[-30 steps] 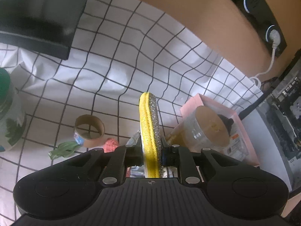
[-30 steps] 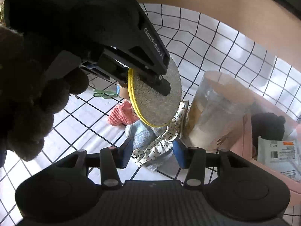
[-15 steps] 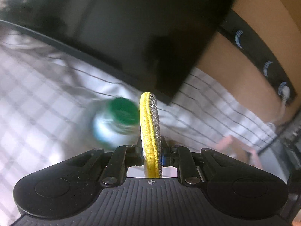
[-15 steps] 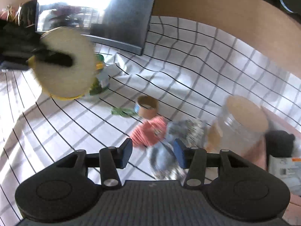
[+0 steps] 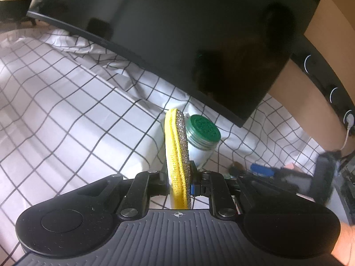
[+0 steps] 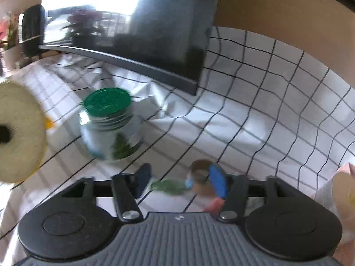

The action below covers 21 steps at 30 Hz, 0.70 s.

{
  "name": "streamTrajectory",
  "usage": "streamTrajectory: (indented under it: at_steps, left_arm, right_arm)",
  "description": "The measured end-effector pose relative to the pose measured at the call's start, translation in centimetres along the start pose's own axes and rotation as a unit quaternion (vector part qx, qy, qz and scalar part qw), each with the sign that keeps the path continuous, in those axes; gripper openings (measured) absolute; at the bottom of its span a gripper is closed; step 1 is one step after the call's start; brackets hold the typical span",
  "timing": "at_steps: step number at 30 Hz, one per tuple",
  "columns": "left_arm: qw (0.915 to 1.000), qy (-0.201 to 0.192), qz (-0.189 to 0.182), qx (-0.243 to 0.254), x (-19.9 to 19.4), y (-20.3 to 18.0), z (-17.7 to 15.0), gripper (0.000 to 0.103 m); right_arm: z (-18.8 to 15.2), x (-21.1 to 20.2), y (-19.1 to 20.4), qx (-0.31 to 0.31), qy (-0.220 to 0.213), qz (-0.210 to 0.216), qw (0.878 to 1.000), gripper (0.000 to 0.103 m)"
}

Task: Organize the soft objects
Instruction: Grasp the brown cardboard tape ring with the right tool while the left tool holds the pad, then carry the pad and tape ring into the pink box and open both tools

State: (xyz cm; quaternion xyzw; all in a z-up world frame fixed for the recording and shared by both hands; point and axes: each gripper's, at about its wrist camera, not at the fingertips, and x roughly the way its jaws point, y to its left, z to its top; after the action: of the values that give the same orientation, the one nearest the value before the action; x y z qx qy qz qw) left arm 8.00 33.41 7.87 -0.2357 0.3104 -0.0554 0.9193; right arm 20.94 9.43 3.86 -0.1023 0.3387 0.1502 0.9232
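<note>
Item: round yellow-and-silver scouring pad [image 5: 177, 159], clenched edge-on in left gripper [image 5: 179, 182]; keep clear of green-lidded glass jar [image 5: 203, 137] at one o'clock; right gripper [image 6: 180, 182] just spreading, empty.

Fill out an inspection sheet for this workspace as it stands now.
Surface: white checked cloth, rumpled near the monitor.
Job's things: round yellow scrub pad, held on edge.
Clutter: green-lidded jar; tape roll; green scrap; pink item, blurred.
Grippers: left gripper shut on the pad; right gripper open, nothing between its jaws, which have just been opening.
Cables: white plug lead at a socket strip.
Surroundings: dark monitor; tan wall.
</note>
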Motion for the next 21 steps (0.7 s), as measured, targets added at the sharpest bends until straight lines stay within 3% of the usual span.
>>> streamTrajectory:
  at_steps: [4, 7, 9, 10, 17, 21]
  left_arm:
    - [0.9999, 0.002, -0.012, 0.0, 0.1, 0.3, -0.1, 0.018]
    - [0.9997, 0.004, -0.019, 0.012, 0.1, -0.2, 0.1, 0.018]
    - [0.9995, 0.001, -0.024, 0.023, 0.2, -0.8, 0.5, 0.018]
    - [0.9992, -0.002, -0.026, 0.031, 0.2, -1.2, 0.8, 0.018]
    - [0.9915, -0.044, -0.05, 0.112, 2.1, -6.2, 5.9, 0.018]
    - [0.9878, -0.05, -0.052, 0.138, 4.7, -9.2, 8.6, 0.018]
  right_arm:
    - [0.6, 2.7, -1.3, 0.043, 0.036, -0.027, 0.998, 0.072]
    - [0.4, 3.6, -2.5, 0.083, 0.068, -0.01, 0.994, 0.07]
    - [0.3, 3.5, -2.7, 0.086, 0.081, 0.0, 0.993, 0.044]
    - [0.4, 3.2, -2.7, 0.082, 0.085, 0.003, 0.993, 0.044]
    - [3.5, -3.6, -3.8, 0.066, 0.021, 0.013, 0.998, 0.044]
    - [5.8, -7.5, -6.1, 0.074, -0.009, 0.008, 0.997, 0.044]
